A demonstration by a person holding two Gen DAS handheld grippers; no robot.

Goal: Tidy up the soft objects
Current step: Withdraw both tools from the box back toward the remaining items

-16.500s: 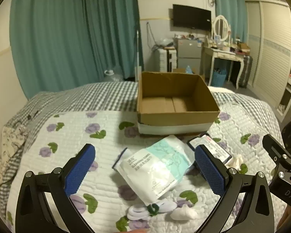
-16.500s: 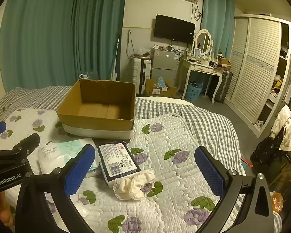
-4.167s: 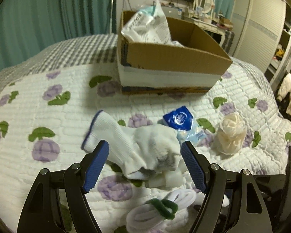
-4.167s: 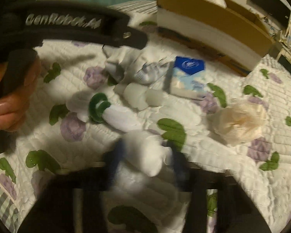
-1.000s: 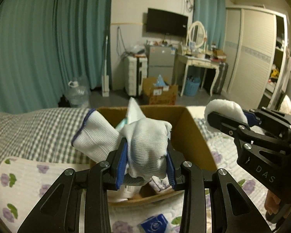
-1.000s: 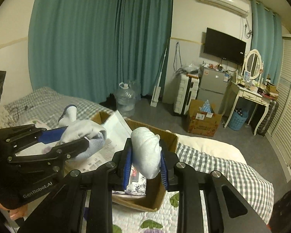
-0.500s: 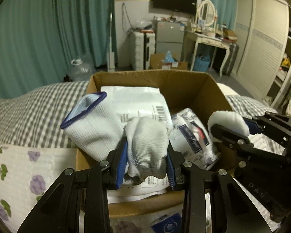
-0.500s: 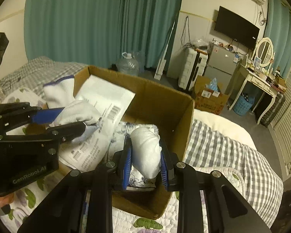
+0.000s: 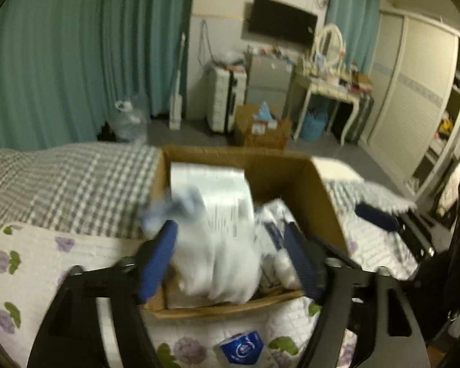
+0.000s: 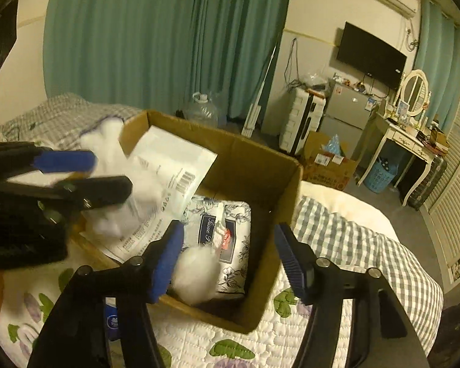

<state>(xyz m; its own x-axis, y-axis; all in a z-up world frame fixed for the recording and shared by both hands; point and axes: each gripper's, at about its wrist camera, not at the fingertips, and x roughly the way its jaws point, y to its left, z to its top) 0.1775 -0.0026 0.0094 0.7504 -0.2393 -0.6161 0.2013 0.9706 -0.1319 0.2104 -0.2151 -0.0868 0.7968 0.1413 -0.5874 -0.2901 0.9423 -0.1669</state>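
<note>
You were well along: your left gripper (image 9: 230, 263) and right gripper (image 10: 227, 260), jaws opening, were dropping a white sock (image 9: 217, 263) and a rolled sock (image 10: 196, 276) into the cardboard box (image 10: 279, 214), while a blue packet (image 9: 242, 346) lay on the bed (image 9: 61, 184) outside.

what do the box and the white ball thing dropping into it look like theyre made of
Box: corrugated cardboard by the look, matte brown with creased flap edges. White ball: seems soft knit fabric, maybe a rolled sock; fuzzy matte outline, though motion blur leaves the weave unclear.
</note>
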